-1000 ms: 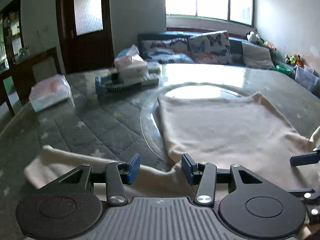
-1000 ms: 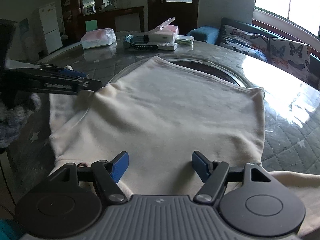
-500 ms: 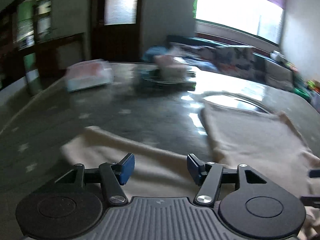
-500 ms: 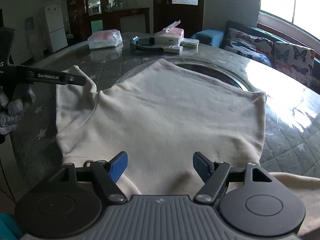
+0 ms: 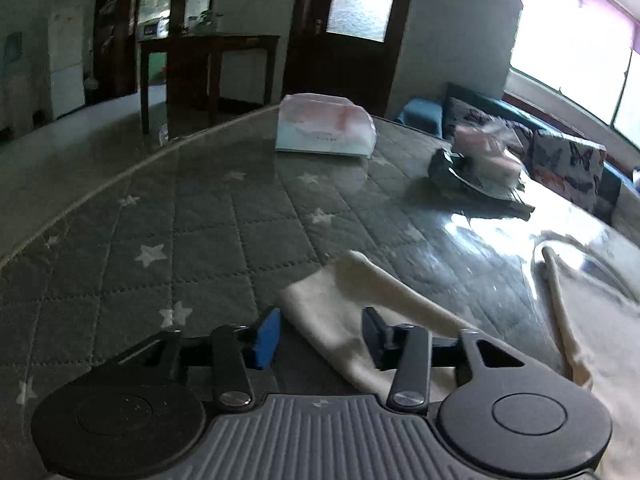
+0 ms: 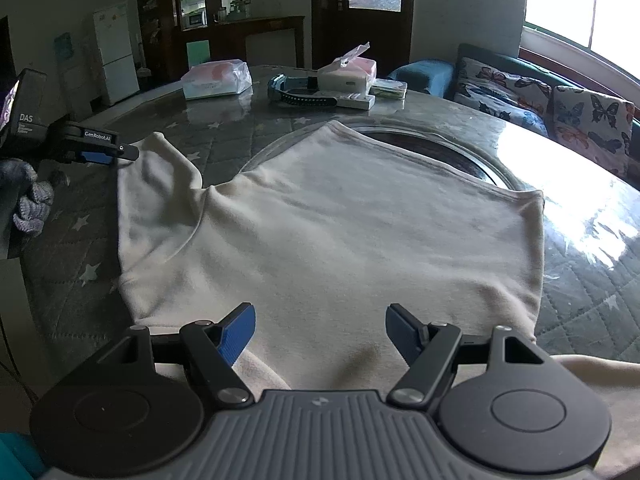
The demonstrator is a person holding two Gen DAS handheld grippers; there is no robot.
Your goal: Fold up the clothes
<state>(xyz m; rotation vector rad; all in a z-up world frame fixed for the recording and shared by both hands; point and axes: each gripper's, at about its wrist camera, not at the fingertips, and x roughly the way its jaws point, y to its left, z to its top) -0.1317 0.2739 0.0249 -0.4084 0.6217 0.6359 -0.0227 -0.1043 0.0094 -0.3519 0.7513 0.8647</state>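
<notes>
Cream sweater on grey star-patterned quilted table cover; blue-padded black tool

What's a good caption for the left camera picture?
Open left gripper poised over the cream garment's sleeve on the starry table.

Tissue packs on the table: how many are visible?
2: a plastic-wrapped pink-and-white tissue pack at the far left, and an opened pink tissue pack right of it, behind the dark band. Others may be hidden.

Quilted star table — cream garment, tissue packs, wristband.
</notes>
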